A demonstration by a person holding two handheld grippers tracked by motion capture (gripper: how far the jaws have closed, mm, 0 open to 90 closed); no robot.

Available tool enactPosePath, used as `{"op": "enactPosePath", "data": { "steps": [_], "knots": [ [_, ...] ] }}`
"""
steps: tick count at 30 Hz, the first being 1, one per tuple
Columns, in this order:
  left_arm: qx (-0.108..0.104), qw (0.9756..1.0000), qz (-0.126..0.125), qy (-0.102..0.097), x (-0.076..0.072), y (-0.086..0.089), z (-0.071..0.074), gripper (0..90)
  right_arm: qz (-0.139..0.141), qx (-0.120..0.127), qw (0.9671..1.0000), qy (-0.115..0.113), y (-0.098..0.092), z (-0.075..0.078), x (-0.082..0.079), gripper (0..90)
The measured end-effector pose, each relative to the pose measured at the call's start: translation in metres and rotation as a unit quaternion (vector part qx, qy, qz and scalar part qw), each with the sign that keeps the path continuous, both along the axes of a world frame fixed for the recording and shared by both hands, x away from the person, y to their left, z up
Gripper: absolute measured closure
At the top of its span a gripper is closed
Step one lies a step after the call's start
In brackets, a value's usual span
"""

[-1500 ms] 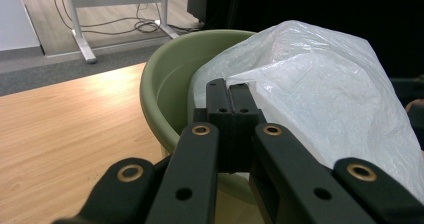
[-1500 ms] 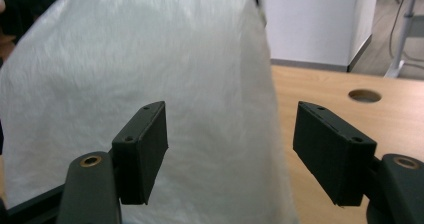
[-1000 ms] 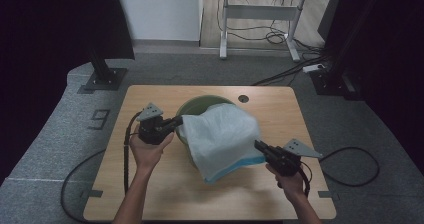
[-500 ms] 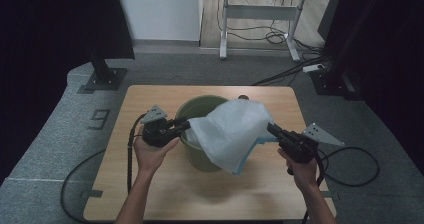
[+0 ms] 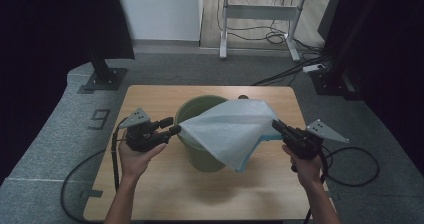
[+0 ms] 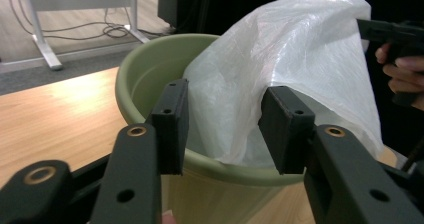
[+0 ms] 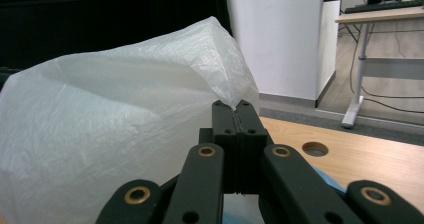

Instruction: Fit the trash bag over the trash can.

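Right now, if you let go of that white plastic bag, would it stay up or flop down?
The white bag would probably flop: it is thin, crinkly and sags over the green bucket. It looks very light, since the right gripper lifts it by one pinched corner.

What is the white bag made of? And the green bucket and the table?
The bag looks like thin plastic film: light shines through it and it crinkles in fine wrinkles. The bucket seems to be moulded plastic, smooth and matte olive green with a rolled rim. The table looks like wood or a wood-look laminate, pale with faint grain lines; which one I cannot tell.
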State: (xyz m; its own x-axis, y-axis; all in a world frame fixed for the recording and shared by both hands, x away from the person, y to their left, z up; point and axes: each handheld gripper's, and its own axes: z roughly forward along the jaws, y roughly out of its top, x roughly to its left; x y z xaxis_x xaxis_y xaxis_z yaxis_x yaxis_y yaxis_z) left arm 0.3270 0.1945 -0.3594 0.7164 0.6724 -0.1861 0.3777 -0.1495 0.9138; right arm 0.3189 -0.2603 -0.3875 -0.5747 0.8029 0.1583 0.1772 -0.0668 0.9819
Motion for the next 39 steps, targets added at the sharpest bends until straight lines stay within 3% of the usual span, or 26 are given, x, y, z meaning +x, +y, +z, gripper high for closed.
{"op": "enactPosePath", "data": {
  "steps": [7, 12, 22, 31, 39],
  "knots": [
    [0.010, 0.9999, 0.001, -0.007, -0.008, 0.009, 0.006, 44.2, -0.011, -0.002, 0.9999, 0.005, -0.005, -0.002, 0.002, 88.4],
    [0.006, 0.9999, 0.001, -0.016, -0.017, 0.014, 0.012, 43.0, -0.015, 0.001, 0.9998, 0.012, -0.007, -0.005, 0.004, 88.4],
    [0.020, 0.9988, -0.037, -0.026, -0.021, -0.022, 0.018, 43.2, 0.013, -0.016, 0.9998, -0.004, 0.017, 0.000, -0.005, 88.4],
    [0.035, 0.9970, -0.068, -0.012, -0.011, -0.054, 0.013, 42.6, 0.034, -0.018, 0.9993, -0.004, 0.029, -0.001, -0.010, 88.4],
    [0.049, 0.9953, -0.084, -0.005, -0.008, -0.079, 0.004, 35.2, 0.055, -0.023, 0.9982, -0.005, 0.043, -0.003, -0.013, 88.3]
  ]
}}
